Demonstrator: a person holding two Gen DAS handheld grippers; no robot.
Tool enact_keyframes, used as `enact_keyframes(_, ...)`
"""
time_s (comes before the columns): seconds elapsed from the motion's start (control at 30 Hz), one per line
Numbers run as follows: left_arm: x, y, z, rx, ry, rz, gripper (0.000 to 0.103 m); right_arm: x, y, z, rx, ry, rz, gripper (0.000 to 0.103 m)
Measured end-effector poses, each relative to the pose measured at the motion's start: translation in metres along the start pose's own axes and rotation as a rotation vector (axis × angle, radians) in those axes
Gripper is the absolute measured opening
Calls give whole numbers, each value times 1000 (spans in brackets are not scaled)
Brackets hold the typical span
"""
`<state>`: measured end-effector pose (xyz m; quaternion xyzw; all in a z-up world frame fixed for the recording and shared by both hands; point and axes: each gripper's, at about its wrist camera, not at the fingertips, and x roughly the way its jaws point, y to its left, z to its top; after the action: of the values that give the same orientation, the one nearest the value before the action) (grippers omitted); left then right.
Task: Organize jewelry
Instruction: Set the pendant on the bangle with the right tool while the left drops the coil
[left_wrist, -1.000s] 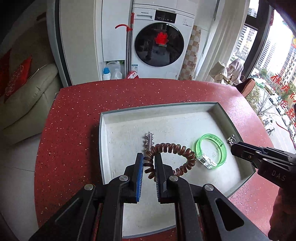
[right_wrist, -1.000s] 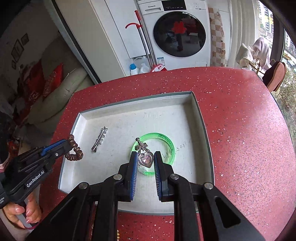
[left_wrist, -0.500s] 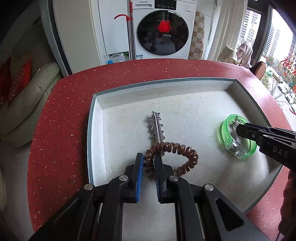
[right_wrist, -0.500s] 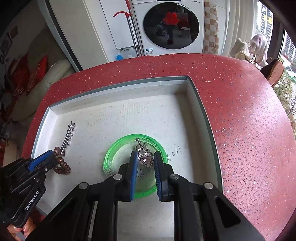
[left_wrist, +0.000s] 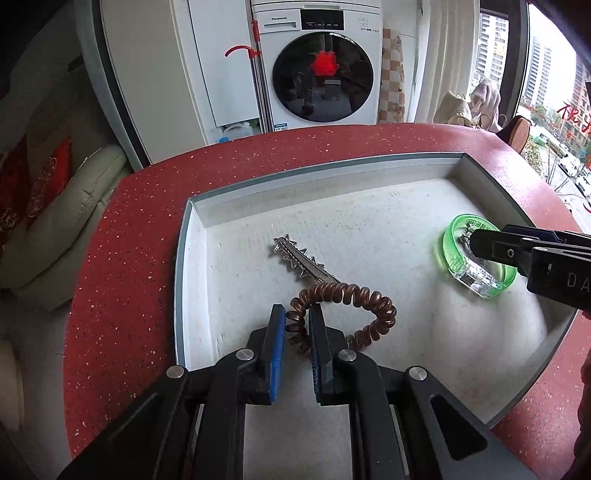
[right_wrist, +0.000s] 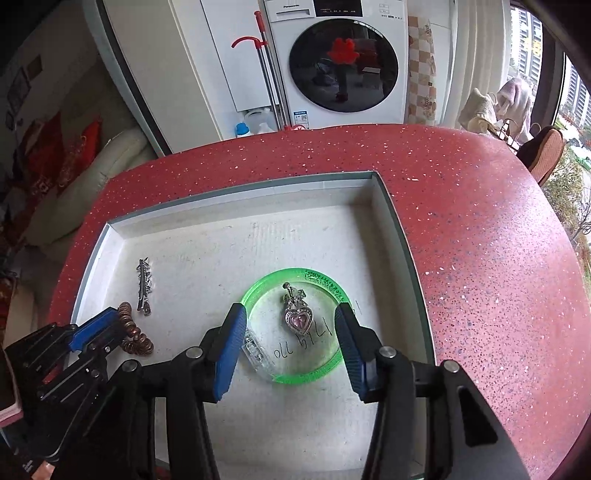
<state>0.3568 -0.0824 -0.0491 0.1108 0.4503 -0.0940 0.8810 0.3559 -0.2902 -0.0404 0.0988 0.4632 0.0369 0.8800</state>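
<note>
Opening, the right gripper (right_wrist: 291, 325) is releasing the pendant (right_wrist: 296, 318) inside the bangle (right_wrist: 295, 326); the left gripper (left_wrist: 297, 325) is clamping the coil (left_wrist: 341, 314), lowered into the tray (left_wrist: 314, 173).

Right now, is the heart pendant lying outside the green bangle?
No, the heart pendant lies inside the green bangle on the tray floor.
</note>
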Motion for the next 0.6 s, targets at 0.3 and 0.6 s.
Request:
enact_keyframes(0.3, 0, -7, 0, 35, -11, 28, 31, -18, -2, -3, 31, -37, 38, 54)
enact_keyframes(0.6, -18, -3, 5, -5, -81, 14, 103, -34, -7, -10, 56, -64, 55, 54)
